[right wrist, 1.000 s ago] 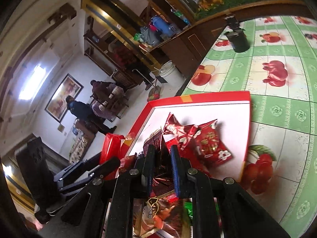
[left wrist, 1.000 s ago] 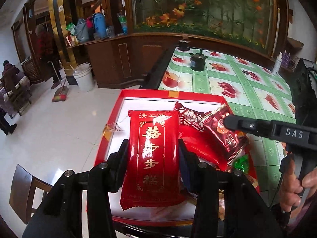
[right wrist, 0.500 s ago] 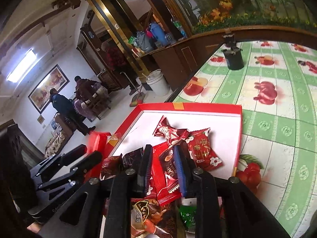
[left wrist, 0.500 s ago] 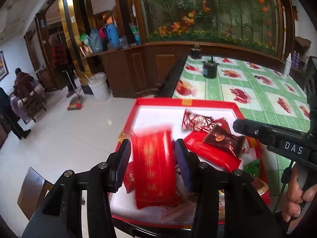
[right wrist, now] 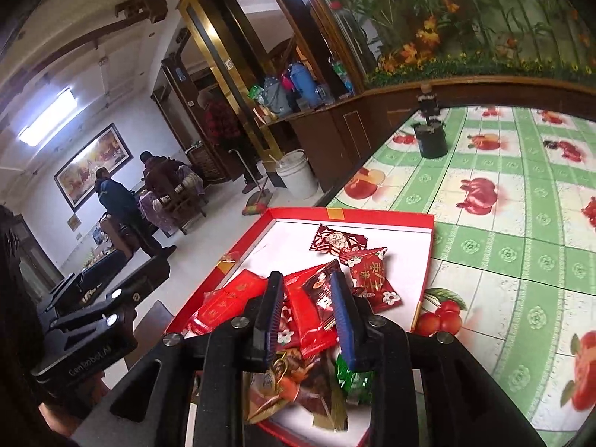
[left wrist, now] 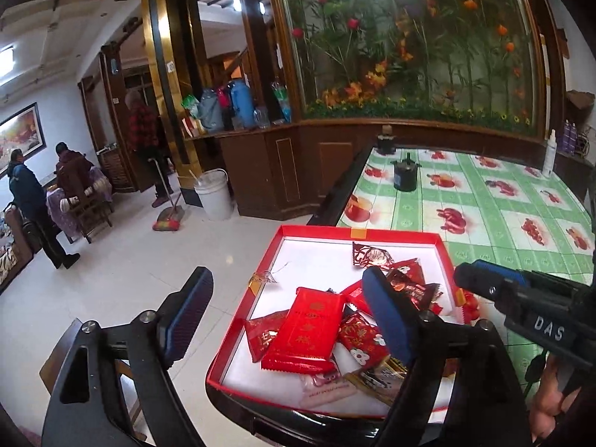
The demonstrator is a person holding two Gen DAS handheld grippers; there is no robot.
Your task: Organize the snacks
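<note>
Opening wide and empty, the left gripper (left wrist: 287,320) is hiding snacks (left wrist: 309,335); the right gripper (right wrist: 307,313), narrowly parting, is covering others.

The left gripper (left wrist: 287,309) hangs over the near left part of a red tray (left wrist: 357,231). Its jaws are opening, and nothing is between them. In the tray lies a long red pack (left wrist: 307,335), flat on other small snacks. A dark brown pack (left wrist: 409,290) sits closer to the tray's right edge. A small red candy (left wrist: 372,257) lies near the far edge. The tray sits at the near left corner of a table (left wrist: 495,201) with a green cloth. The right gripper (left wrist: 462,277) reaches in from the right, over the tray's right edge. A black pot (left wrist: 406,175) stands near the table's far left edge.
</note>
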